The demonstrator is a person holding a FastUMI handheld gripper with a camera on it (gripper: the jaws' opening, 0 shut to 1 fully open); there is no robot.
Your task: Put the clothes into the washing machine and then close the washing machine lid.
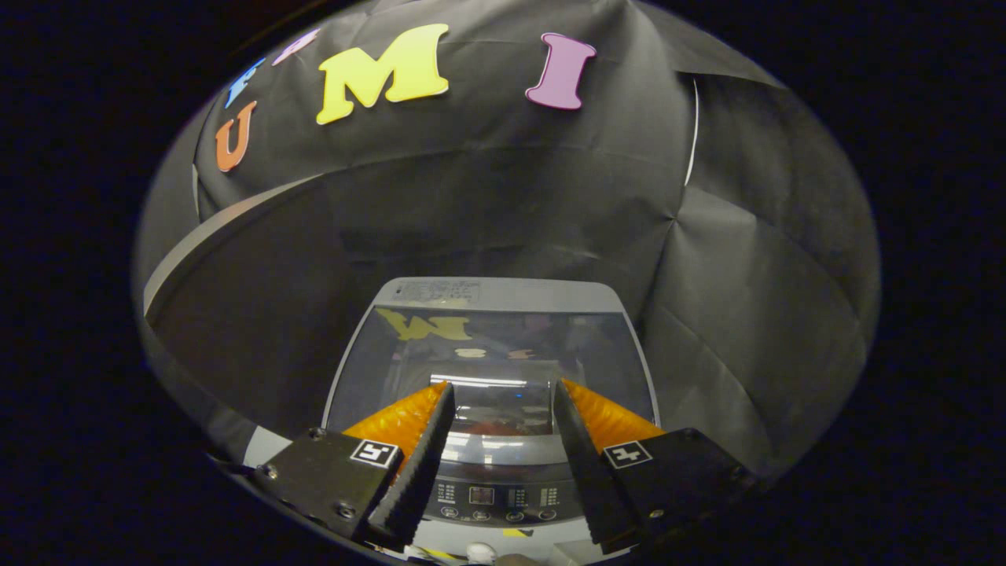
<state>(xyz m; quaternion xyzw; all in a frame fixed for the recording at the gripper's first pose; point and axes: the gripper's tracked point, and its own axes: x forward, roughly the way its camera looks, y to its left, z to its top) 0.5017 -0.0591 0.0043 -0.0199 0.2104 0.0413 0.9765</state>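
From my claw's camera I look along my claw [503,393], whose two fingers stand apart with nothing between them but open air, so I grip nothing at this moment. Just ahead of and below the fingertips sits the washing machine [503,295], seen from its front, and I hold the claw centred over it because, as I judge it, the lid is what I must deal with. The lid [491,354] is a dark, glassy panel in a pale frame; it reflects the booth, and I cannot tell for certain whether it lies flat and closed or is tilted up toward the wall. Between my fingers, near the lid's front edge, I see a small reddish patch [503,428] that may be clothes inside the drum, but it is too small and too muddled by reflections for me to say. Closer to me, under the fingers, runs the control panel [495,495] with its row of buttons and a little display. Around the machine there is the booth's black cloth wall [747,275], creased and hanging close on the right side and behind, and a pale curved band [189,251] to the left. Nothing stands between my fingers and the lid, though the cloth leaves little room beside the machine.
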